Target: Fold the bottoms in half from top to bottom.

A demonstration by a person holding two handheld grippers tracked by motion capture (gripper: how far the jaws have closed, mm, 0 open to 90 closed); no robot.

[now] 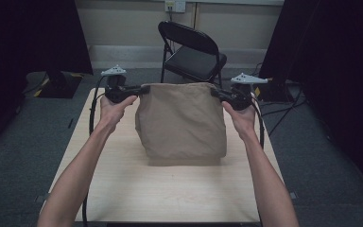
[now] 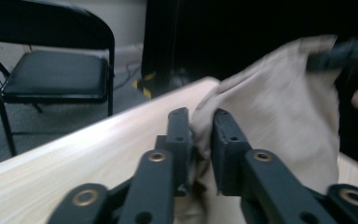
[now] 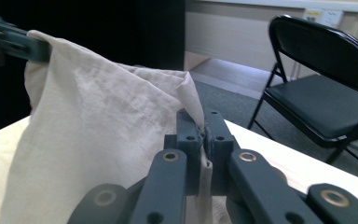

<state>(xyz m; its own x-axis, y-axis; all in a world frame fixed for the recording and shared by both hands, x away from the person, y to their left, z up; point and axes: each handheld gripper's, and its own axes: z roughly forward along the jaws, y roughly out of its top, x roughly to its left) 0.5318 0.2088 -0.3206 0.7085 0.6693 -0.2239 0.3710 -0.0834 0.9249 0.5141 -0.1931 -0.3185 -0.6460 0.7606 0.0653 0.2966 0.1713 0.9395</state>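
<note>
Together, two grippers hold one beige cloth mid-frame: left gripper and right gripper each clamped on a top corner; one chair stands behind.

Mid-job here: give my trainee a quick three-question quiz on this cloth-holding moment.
1. True or false: the cloth lies flat on the table.
2. What stands beyond the table's far edge? A) a chair B) a bin C) a ladder
3. Which parts of the cloth do the left gripper and right gripper grip?

Key
1. False: it hangs between the grippers, with its lower edge at the tabletop.
2. A, the black folding chair.
3. Its two upper corners, one in each gripper; the right gripper's jaws are clamped tight on the fabric, while the left's have fabric between them with a slightly wider gap.
</note>
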